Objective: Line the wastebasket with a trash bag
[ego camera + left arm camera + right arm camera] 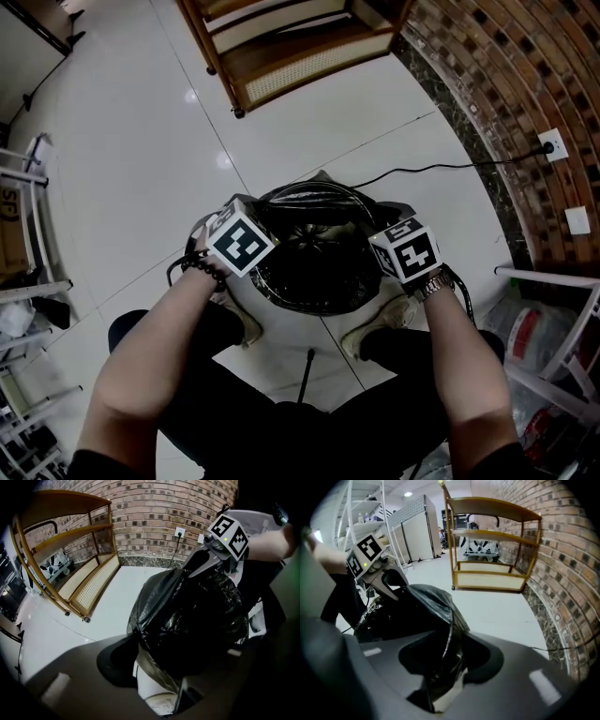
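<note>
- Left claw (168, 667) is spread, straddling the white wastebasket (150, 688) rim and the black trash bag (192, 616).
- Right claw (452, 660) is spread too, with bag film running between its jaws.

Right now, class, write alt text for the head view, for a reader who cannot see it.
Seen from above, the left hand-held gripper and right hand-held gripper are at opposite sides of a wastebasket holding a black trash bag. It stands on white floor tiles near a wooden shelf unit and a brick wall.
</note>
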The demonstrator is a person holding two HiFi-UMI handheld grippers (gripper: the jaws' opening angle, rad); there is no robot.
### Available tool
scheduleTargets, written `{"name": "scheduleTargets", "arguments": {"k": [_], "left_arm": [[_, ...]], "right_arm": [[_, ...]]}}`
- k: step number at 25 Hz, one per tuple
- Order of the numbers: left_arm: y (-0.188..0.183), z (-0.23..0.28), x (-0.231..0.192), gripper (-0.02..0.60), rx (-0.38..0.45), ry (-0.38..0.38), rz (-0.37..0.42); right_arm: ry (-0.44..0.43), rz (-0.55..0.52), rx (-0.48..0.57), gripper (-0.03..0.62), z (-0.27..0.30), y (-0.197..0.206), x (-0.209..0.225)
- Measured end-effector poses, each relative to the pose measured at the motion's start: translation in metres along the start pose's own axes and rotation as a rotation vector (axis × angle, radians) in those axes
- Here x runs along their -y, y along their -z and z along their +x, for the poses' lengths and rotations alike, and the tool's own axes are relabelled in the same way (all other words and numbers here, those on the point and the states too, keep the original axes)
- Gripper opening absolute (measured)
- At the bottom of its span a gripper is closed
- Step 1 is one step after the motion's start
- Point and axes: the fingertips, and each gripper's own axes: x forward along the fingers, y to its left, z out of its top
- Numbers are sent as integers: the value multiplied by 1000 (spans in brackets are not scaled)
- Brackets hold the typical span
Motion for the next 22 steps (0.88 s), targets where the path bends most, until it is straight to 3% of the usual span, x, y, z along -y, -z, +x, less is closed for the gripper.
{"name": "scheduleTargets", "arguments": {"k": [12,16,19,22], "left_arm": [[-12,2,-17,212,47,-26,-57],[-16,-11,-29,252,56,-80,-65],[-18,-14,-24,297,76,-58,-62],[-14,-28,-30,332,60,-99,-53]], "right_arm": [[-26,120,77,164,2,-11,13],[-41,142,83,208,-7,-12,17],[-55,147,84,255,-16,-11,19],[-68,150,81,284,-25,-8,21]]}}
